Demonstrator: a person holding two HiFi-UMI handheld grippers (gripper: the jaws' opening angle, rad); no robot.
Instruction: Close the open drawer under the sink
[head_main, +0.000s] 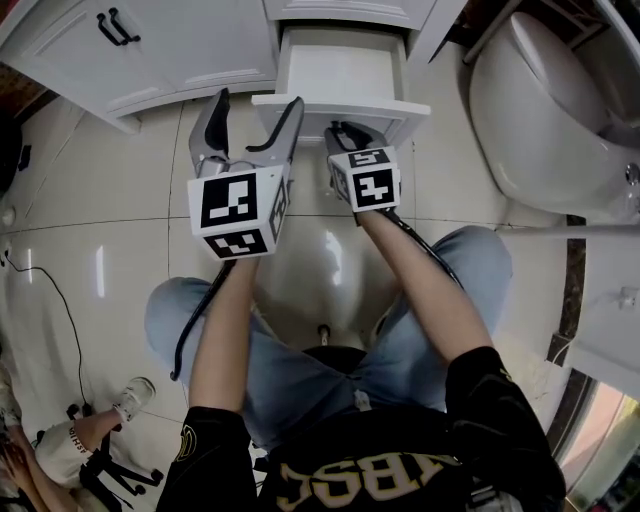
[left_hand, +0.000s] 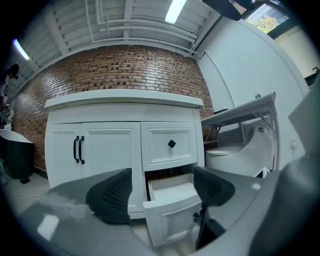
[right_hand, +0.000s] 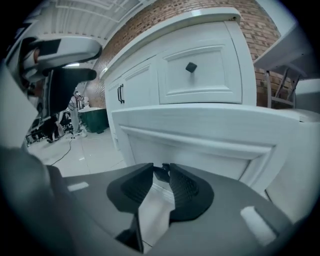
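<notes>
A white vanity (head_main: 200, 50) fills the far side of the scene against a brick wall, with a white toilet (head_main: 540, 120) to its right and pale tiled floor (head_main: 90, 220) in front. The vanity has double doors (left_hand: 90, 150) with black handles on the left and a closed upper drawer (left_hand: 169, 145) on the right. Under that one, the lower drawer (head_main: 340, 70) stands pulled out toward the person, its inside bare and white. The left gripper (head_main: 258, 100) hovers near the drawer's left front corner with its fingers spread wide and nothing between them; in its own view the drawer shows through the gap, farther off. The right gripper (head_main: 345, 130) sits at the middle of the drawer front (right_hand: 200, 135), its fingers drawn nearly together and pinching the small dark knob (right_hand: 161, 172) at their tips.
</notes>
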